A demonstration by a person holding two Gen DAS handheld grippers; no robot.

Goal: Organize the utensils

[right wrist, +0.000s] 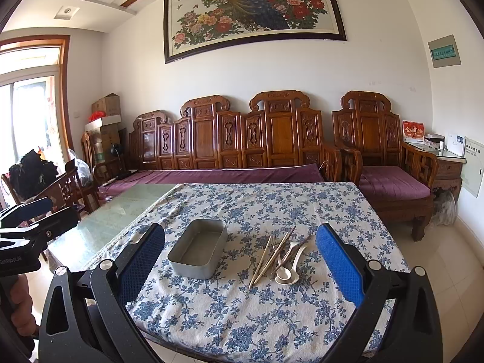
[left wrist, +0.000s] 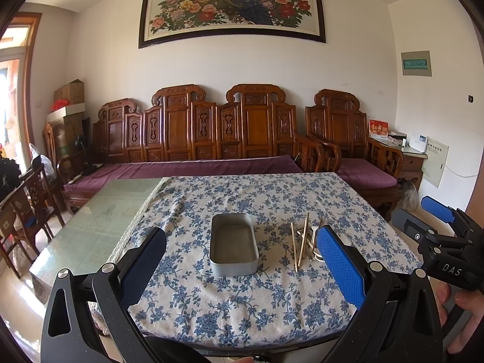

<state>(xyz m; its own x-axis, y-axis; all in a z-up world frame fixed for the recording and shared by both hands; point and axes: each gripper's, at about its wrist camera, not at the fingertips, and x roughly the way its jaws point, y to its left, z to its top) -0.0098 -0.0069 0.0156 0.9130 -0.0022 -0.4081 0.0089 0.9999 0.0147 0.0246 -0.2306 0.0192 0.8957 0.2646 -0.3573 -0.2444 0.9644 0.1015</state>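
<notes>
The grey rectangular metal tin [right wrist: 198, 249] is standing empty on the blue-flowered white tablecloth [right wrist: 242, 311]; just beside it, on its right, the pile of pale wooden chopsticks, metal fork and white spoons [right wrist: 279, 258] is lying, its long axis running away from the cameras; the right gripper [right wrist: 242, 264] is hovering with jaws wide and the pile ahead between them, so it seems the nearer; the left gripper [left wrist: 242, 267], also wide and holding nothing, is facing the tin.

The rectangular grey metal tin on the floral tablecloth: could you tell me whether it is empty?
Empty: the rectangular grey metal tin shows bare floor; utensil pile lies beside it.
</notes>
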